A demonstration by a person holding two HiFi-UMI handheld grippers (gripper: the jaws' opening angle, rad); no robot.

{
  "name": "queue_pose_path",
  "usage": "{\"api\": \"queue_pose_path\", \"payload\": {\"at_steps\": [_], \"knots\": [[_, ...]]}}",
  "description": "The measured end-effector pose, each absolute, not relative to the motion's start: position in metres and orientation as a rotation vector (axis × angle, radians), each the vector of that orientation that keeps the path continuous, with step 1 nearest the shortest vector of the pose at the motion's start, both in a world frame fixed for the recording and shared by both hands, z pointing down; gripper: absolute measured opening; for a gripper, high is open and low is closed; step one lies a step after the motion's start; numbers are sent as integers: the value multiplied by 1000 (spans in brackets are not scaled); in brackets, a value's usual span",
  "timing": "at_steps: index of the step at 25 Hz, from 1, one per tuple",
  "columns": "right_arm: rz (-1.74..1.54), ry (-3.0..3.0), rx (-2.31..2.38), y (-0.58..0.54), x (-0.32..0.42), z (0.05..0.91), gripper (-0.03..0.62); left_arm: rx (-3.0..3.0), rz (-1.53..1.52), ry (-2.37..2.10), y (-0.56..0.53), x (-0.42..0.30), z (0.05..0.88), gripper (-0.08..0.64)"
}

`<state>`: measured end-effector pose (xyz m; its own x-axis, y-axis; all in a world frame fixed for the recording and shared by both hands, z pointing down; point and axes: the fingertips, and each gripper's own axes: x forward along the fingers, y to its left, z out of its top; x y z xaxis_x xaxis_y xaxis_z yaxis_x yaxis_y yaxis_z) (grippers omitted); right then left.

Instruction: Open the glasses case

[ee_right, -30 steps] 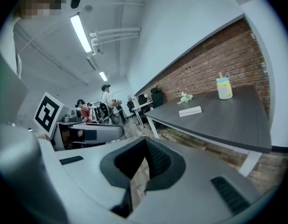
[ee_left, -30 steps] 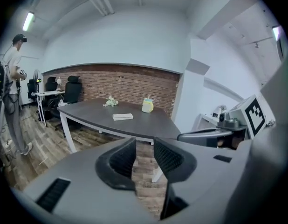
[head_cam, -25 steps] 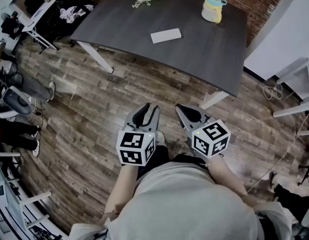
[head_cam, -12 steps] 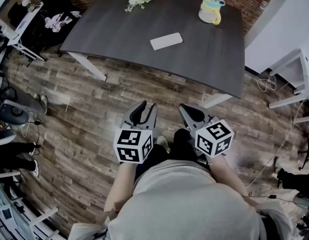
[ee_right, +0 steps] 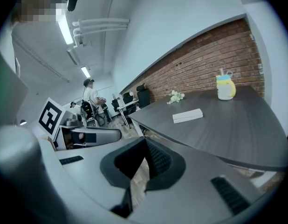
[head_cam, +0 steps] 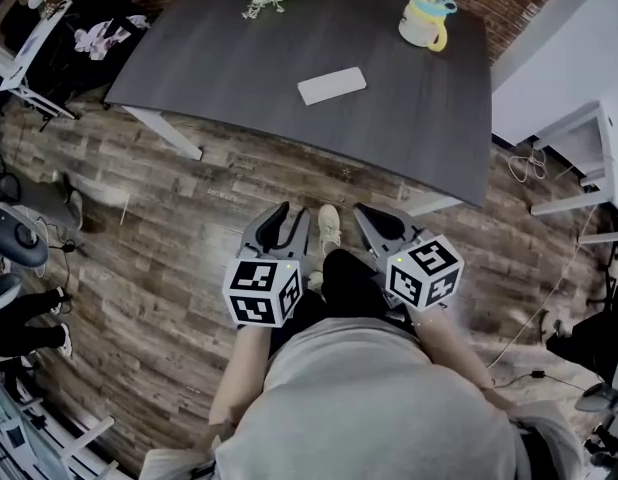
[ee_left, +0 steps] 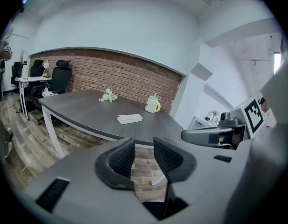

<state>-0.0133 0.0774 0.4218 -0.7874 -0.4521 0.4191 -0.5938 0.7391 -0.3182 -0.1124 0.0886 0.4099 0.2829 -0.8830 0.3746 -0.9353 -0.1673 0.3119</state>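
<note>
Head view, glasses case (head_cam: 332, 85) on table (head_cam: 229, 63), well apart from fingers (head_cam: 273, 230)

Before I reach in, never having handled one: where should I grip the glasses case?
Probably across its narrow width near one end, coming from the near table edge: the glasses case lies flat, long side toward you, nothing beside it. Its seam is too small to see.

The person wears a pale grey short-sleeved top (head_cam: 369, 398), dark trousers (head_cam: 346, 276) and a light shoe (head_cam: 329, 226). The left gripper (head_cam: 289, 211) and right gripper (head_cam: 362, 212) have grey shells and black ribbed pads (ee_left: 120, 158). Each carries a white cube (head_cam: 264, 290) with black square markers.
</note>
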Motion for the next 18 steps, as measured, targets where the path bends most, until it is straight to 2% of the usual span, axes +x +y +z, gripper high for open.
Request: {"api": "queue_pose_path", "payload": {"at_steps": [18], "knots": [[620,-2729,664,-95,-73,408,3,2123,241,-1662,-95,-135,389,118]]}}
